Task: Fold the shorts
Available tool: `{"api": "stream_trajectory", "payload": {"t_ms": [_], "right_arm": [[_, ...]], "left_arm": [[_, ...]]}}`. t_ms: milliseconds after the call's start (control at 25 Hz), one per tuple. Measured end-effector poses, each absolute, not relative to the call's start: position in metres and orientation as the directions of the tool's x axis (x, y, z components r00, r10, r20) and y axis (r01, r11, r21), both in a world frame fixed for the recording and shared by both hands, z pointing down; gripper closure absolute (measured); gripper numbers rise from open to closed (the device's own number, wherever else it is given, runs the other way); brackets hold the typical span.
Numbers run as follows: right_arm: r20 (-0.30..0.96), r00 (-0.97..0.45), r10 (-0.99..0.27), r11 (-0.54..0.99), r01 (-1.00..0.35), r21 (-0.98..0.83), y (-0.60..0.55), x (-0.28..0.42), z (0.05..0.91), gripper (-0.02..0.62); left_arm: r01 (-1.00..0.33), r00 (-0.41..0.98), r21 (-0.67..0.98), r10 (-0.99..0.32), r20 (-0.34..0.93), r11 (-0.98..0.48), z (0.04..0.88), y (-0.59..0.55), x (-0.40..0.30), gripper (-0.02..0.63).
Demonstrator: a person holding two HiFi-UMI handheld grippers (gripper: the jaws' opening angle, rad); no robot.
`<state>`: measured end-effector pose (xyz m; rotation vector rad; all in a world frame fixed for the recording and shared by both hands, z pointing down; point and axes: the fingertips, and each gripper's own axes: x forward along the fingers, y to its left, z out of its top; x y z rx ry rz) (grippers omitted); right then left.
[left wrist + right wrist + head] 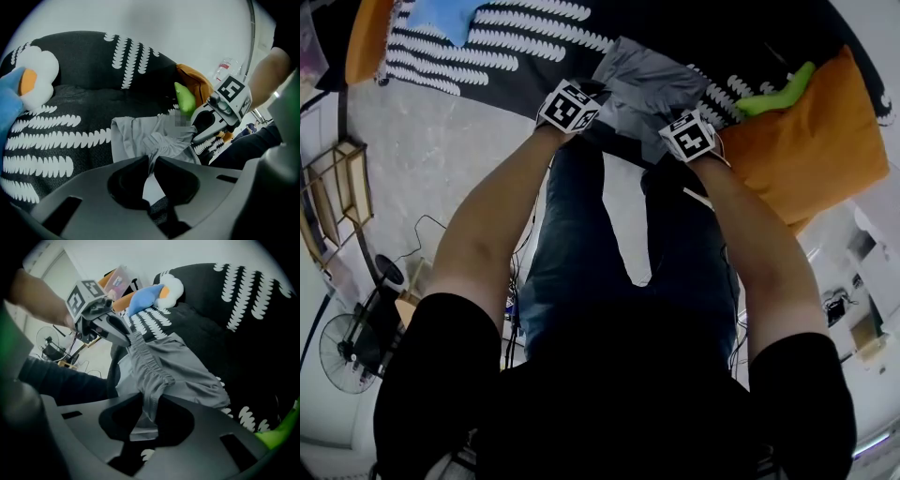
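The grey shorts (642, 80) lie crumpled on a black cover with white leaf print (502, 52). Both grippers are at the near edge of the shorts, side by side. My left gripper (151, 161) is shut on a bunched fold of the grey cloth, which runs up out of its jaws. My right gripper (149, 401) is shut on the gathered waistband (150, 364), which hangs down between its jaws. In the head view the marker cubes of the left gripper (592, 94) and the right gripper (672, 119) hide the fingertips. The waistband stretches between the two grippers.
An orange cushion (811, 141) and a green object (773, 94) sit right of the shorts. A blue plush (145, 296) and a fried-egg pillow (37, 75) lie to the left. The person's jeans-clad legs (581, 253) stand against the cover's edge. A fan (342, 352) is on the floor.
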<state>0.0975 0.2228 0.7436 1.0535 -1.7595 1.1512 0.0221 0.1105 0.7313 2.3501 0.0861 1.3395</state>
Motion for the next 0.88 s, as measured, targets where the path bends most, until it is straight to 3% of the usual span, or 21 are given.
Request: {"api": "stream_trajectory", "payload": {"t_ms": [200,320,560,880], "right_arm": [[0.920,-0.377,-0.110,0.472,-0.834,-0.286,0.255,0.061,0.745,0.444],[0.920,-0.390,-0.041,0.544,-0.781,-0.307,0.274,0.042,0.746,0.422],[0.892,-0.452,-0.011,0.511,-0.769,-0.384,0.280,0.035,0.741,0.414],[0.862,-0.504,0.053,0.496,-0.736,-0.461,0.286,0.027,0.744,0.382]], "left_arm": [[-0.172,0.476,0.417,0.296,0.828,-0.892,0.746,0.124,-0.002,0.480],[-0.168,0.443,0.432,0.324,0.836,-0.886,0.751,0.136,-0.023,0.472],[-0.199,0.436,0.448,0.331,0.837,-0.872,0.748,0.146,-0.042,0.460],[-0.185,0.495,0.415,0.281,0.822,-0.891,0.737,0.134,-0.012,0.456]]}}
